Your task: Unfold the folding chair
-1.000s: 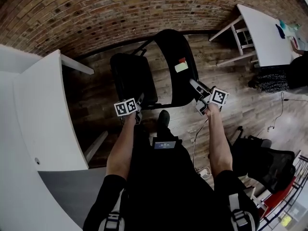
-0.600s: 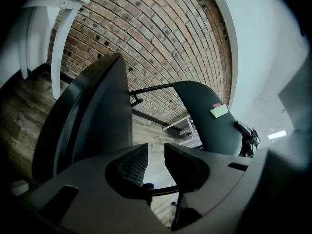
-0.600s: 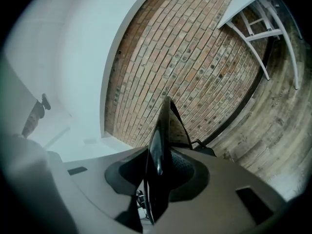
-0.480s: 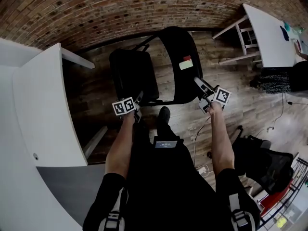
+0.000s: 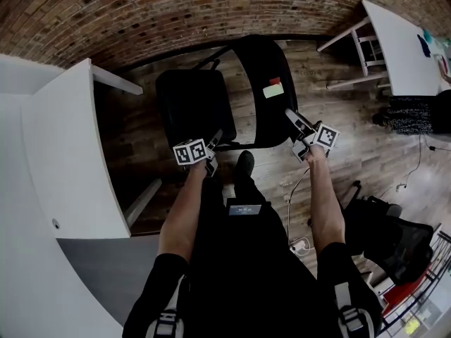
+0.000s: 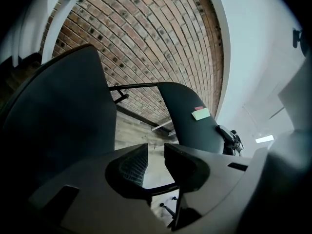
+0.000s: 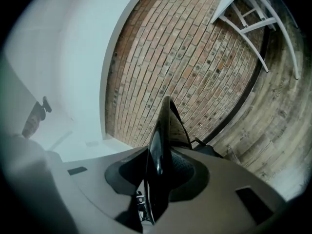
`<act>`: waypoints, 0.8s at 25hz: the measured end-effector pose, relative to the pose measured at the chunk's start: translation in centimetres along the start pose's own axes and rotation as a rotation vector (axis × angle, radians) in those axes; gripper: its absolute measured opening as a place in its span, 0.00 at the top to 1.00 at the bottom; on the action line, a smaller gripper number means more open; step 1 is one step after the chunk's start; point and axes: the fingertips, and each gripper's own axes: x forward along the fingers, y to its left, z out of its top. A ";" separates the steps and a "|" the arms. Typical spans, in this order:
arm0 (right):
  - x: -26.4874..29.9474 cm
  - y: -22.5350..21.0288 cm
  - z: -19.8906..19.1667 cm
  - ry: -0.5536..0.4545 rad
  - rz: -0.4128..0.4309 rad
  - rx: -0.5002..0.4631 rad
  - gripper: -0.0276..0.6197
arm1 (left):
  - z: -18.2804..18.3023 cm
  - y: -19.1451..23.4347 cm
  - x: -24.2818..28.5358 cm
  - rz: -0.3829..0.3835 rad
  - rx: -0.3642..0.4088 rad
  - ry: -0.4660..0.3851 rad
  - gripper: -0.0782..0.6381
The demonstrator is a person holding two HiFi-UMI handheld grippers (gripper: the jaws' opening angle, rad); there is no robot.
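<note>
The black folding chair stands partly open on the wooden floor. Its seat (image 5: 190, 108) (image 6: 58, 111) is on the left. Its backrest (image 5: 264, 90) (image 6: 190, 126) is on the right and carries a green and red sticker (image 5: 273, 89) (image 6: 200, 113). My left gripper (image 5: 213, 148) (image 6: 156, 152) is at the seat's near edge, with a thin black frame bar (image 6: 158, 188) crossing deep between its jaws. My right gripper (image 5: 294, 120) (image 7: 163, 160) is shut on the backrest's near edge (image 7: 158, 155), which shows edge-on between the pads.
A white table (image 5: 63, 153) stands close on the left and another white table (image 5: 402, 41) at the back right. The brick wall (image 5: 141, 13) runs behind the chair. A dark office chair (image 5: 394, 238) and a cable (image 5: 292, 203) are at the lower right. My shoe (image 5: 243, 164) is by the chair.
My left gripper has shifted a little to the right along with the seat's edge. The right gripper has sunk slightly, still clamped on the backrest.
</note>
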 end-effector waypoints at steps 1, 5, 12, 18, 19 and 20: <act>0.0 -0.2 -0.1 -0.001 -0.001 0.005 0.78 | 0.0 -0.4 0.1 -0.008 -0.002 -0.003 0.74; 0.4 -0.8 -0.7 -0.001 0.012 0.016 0.78 | 0.4 -1.7 0.6 -0.053 -0.007 -0.037 0.74; 0.8 -1.5 -1.2 -0.006 0.021 0.030 0.78 | 0.4 -3.3 0.7 -0.100 -0.022 -0.029 0.74; 0.8 -2.1 -1.4 -0.013 0.036 0.044 0.78 | 0.8 -4.9 0.9 -0.154 -0.040 -0.054 0.74; 0.9 -2.1 -1.5 -0.013 0.039 0.046 0.78 | 0.8 -5.3 0.9 -0.169 -0.050 -0.058 0.74; 1.0 -2.1 -1.6 -0.013 0.044 0.048 0.78 | 0.8 -5.7 1.1 -0.189 -0.061 -0.060 0.74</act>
